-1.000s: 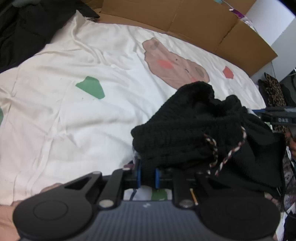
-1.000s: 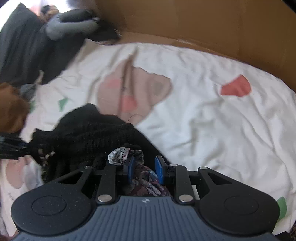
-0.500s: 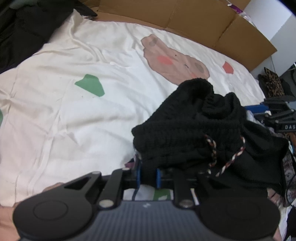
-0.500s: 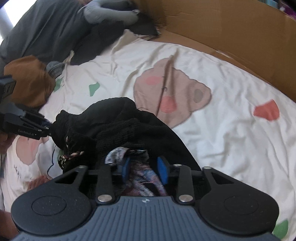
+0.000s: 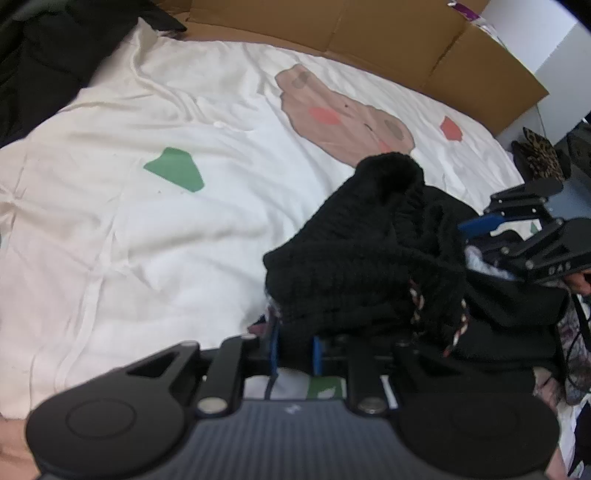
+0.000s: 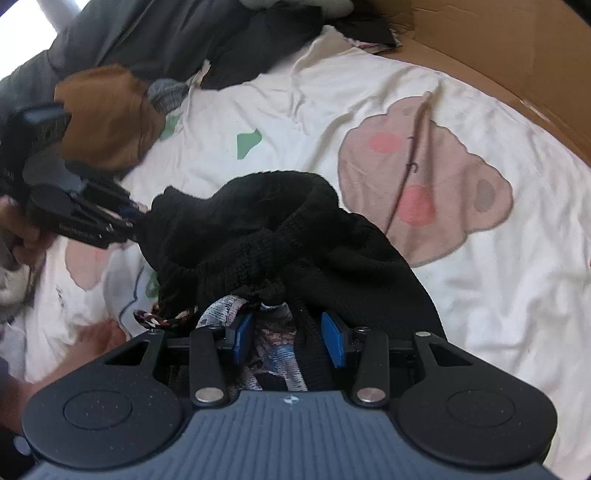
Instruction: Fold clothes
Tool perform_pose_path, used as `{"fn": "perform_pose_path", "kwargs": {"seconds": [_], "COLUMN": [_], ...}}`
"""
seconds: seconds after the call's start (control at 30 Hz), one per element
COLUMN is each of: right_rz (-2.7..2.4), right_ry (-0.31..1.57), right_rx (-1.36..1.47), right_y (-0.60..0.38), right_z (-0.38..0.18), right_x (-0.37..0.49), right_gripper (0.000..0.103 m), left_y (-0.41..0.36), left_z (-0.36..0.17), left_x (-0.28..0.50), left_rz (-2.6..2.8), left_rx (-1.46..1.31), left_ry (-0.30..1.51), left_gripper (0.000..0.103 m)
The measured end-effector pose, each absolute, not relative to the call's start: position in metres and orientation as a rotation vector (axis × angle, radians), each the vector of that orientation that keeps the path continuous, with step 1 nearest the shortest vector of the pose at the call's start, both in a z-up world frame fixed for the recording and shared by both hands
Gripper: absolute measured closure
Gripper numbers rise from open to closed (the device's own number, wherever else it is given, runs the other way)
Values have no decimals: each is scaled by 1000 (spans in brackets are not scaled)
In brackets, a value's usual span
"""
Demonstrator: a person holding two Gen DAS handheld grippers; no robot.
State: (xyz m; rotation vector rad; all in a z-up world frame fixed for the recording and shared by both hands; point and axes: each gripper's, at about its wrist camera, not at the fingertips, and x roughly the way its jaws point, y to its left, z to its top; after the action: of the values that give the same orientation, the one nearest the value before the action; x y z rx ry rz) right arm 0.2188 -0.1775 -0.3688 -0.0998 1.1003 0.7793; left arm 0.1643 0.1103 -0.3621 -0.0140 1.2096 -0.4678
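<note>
While the black knit garment [image 5: 354, 258] is bunched up in a lump, the folding job looks like it has hardly started. It is held up over the white bedsheet [image 5: 147, 221], the one with the bear picture [image 6: 424, 177] on it. The left gripper [image 5: 295, 347] has its blue pads squeezed together on one edge of the black knit. The right gripper [image 6: 288, 332] has its pads a bit wider, but they pinch a thick wad of the black knit along with some patterned cloth [image 6: 273, 354]. A twisted cord [image 5: 458, 332] hangs from the knit. Nothing is flat yet, and no neat fold shows. I think the garment must first be spread out on the sheet, then smoothed, then folded. As for boxes or baskets, I see none to put clothes in. Only brown cardboard [image 5: 369, 33] stands along the far side of the bed. Dark clothes [image 6: 147, 33] and a brown thing [image 6: 107, 114] lie in a heap at the bed's edge.
</note>
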Motion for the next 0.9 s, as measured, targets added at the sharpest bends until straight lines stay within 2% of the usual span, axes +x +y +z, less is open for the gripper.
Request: {"fn": "perform_pose_path", "kwargs": {"seconds": [0.13, 0.3, 0.4, 0.9], "right_rz": [813, 847, 849, 506], "right_ry": [1059, 1020, 1001, 1014], "right_rx": [-156, -182, -182, -199], "right_y": [-167, -163, -166, -241], "right_z": [-367, -364, -359, -328], "right_x": [215, 209, 205, 213], "right_gripper": [58, 87, 96, 100], "left_y": [109, 108, 108, 82], "left_z": [-362, -361, -359, -334], "left_x": [164, 163, 164, 188], "left_rz": [-469, -469, -474, -503], "left_rx": [-6, -6, 1, -8], "left_ry": [1206, 1205, 1200, 1094], "left_gripper": [85, 85, 85, 85]}}
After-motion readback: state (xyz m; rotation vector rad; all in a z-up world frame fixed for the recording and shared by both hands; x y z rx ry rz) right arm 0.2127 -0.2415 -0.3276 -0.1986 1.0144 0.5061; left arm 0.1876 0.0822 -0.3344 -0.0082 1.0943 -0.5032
